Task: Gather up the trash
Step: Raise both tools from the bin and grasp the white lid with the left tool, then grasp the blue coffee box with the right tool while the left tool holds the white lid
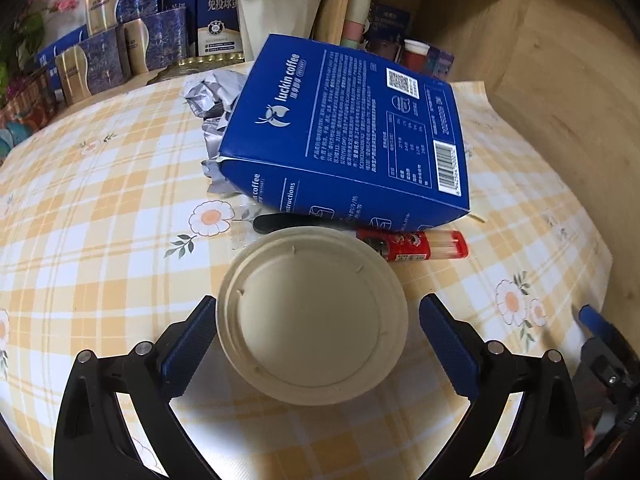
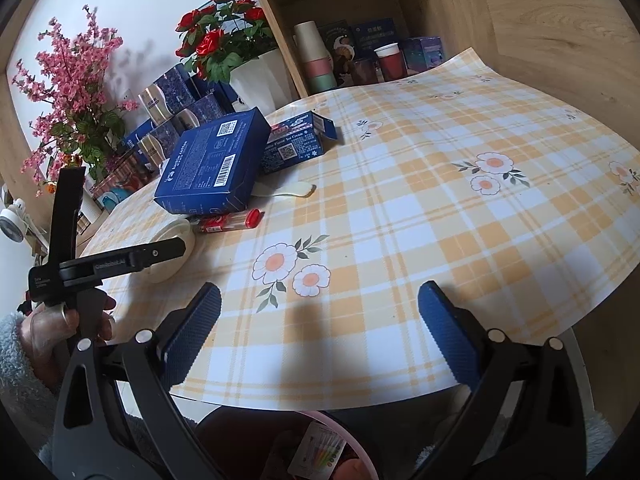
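A beige paper cup lid (image 1: 314, 316) lies on the checked tablecloth between the fingers of my left gripper (image 1: 316, 344); the jaws are open around it, with a gap on the right side. It also shows in the right wrist view (image 2: 172, 252), partly behind the left gripper's body. Behind it lie a red tube (image 1: 416, 245), a blue luckin coffee box (image 1: 344, 132), a black utensil handle (image 1: 276, 222) and crumpled silver wrapping (image 1: 216, 100). My right gripper (image 2: 318, 304) is open and empty over the table's near edge. A smaller blue ice cream box (image 2: 296, 144) and a cream spoon (image 2: 294, 190) lie farther back.
A pink-rimmed bin (image 2: 320, 444) with trash in it stands below the table's near edge. Gift boxes (image 1: 104, 52), a white flower pot (image 1: 276, 16) and a wooden shelf (image 2: 360, 52) with cups line the back. A wooden wall (image 2: 560, 40) is on the right.
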{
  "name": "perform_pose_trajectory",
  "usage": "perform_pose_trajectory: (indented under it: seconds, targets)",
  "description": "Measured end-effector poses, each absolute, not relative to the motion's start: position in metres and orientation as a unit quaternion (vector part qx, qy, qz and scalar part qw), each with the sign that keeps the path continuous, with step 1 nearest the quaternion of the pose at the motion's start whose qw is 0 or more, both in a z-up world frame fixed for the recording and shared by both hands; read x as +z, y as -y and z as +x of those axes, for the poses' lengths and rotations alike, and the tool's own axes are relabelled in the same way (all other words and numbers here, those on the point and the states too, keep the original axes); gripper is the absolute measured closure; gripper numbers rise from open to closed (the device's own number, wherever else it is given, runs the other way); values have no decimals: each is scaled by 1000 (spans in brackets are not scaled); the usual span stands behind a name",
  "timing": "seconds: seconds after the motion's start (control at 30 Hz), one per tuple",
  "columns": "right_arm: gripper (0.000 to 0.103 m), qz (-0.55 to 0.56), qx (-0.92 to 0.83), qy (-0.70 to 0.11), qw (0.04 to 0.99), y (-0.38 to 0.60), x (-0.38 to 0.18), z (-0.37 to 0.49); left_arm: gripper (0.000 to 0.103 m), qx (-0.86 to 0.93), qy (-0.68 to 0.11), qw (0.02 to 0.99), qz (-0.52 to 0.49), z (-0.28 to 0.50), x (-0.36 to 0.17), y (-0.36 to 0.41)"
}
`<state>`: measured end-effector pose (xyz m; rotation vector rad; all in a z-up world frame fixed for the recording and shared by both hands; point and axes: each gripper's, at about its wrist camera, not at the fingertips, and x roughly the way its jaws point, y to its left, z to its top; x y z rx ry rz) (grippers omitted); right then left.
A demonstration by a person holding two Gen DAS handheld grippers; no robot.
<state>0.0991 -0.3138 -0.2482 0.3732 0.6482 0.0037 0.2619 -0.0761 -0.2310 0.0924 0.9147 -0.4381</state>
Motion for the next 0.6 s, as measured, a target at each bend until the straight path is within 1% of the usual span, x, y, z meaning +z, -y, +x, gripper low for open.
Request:
perform_pose_trajectory:
  seconds: [0.33, 0.5, 0.53, 0.57, 0.6]
  targets:
    - [6, 182, 18, -336, 924, 309, -254, 104, 6, -187, -442, 872, 102, 260, -236, 92]
    - [6, 184, 29, -336, 923, 308, -254, 104, 6, -184, -438, 875, 98, 260, -236, 91]
    - [6, 185, 31, -336, 923, 307, -254, 104, 10, -182, -435, 877, 94, 259, -236, 89]
    - [6, 187, 35, -336, 922, 308, -254, 104, 17, -176, -429, 882, 87, 258, -234, 86]
    - [6, 190, 38, -336, 922, 308, -254, 104, 17, -179, -427, 883, 76, 257, -233, 82]
